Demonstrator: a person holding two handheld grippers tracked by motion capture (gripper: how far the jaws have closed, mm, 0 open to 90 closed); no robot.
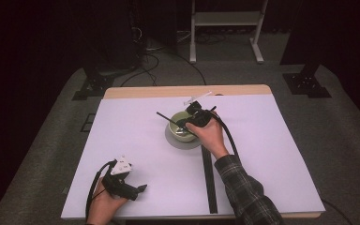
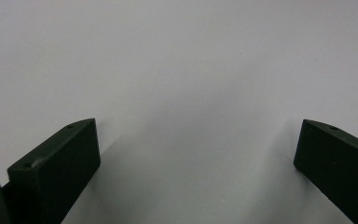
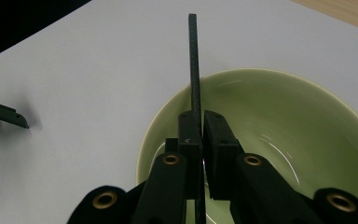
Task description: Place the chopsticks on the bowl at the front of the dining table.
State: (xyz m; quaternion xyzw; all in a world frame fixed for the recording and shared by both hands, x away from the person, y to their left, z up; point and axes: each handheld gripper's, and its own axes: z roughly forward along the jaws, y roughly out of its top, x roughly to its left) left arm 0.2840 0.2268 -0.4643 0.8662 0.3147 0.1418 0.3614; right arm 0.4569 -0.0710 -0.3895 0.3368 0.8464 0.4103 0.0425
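We clamp right gripper (image 3: 200,135) on black stick (image 3: 194,60), long axis toward desk's (image 1: 136,140) far-left corner, over green bowl (image 3: 279,112); left gripper (image 2: 196,154) gapes empty; dark carpeted room.

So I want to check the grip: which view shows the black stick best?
The right gripper view: the black stick stands clamped between the right tongs above the green bowl. The high view shows it small and slanted.

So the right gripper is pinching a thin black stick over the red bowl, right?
Not quite: the bowl is pale green, not red, as the right gripper view shows. The rest holds: the right gripper is shut on a thin black stick that stands over the bowl.
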